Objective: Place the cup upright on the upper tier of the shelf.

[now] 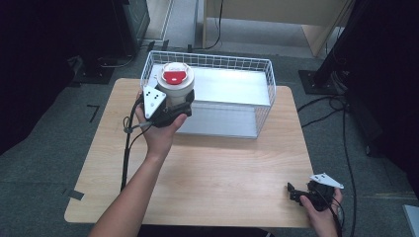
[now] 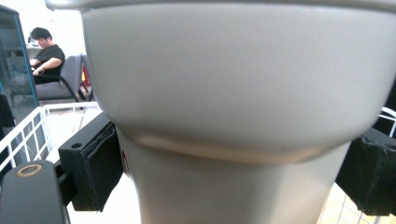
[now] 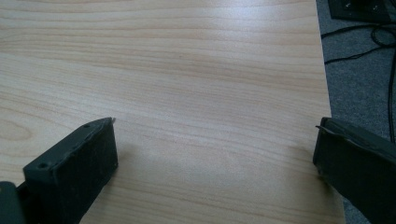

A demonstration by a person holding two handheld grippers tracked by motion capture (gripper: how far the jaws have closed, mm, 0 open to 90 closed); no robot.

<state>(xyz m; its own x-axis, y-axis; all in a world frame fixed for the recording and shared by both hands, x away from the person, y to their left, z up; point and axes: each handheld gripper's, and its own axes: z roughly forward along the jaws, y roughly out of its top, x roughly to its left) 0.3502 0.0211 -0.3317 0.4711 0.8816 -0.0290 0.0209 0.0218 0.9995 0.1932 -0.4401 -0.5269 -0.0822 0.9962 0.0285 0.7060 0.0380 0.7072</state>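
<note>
Two claws working: left claw [image 1: 174, 105] pinching upright white cup [image 1: 176, 84] at wire basket's [image 1: 267, 79] near-left corner, right claw [image 3: 215, 154] idling spread over tabletop [image 1: 222, 168].

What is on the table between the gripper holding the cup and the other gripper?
Nothing. In the high view, only bare wooden table lies between the left gripper, shut on the white cup, and the right gripper.

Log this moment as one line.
left gripper: shut on white cup, above wire basket corner | right gripper: open, over table edge
</note>
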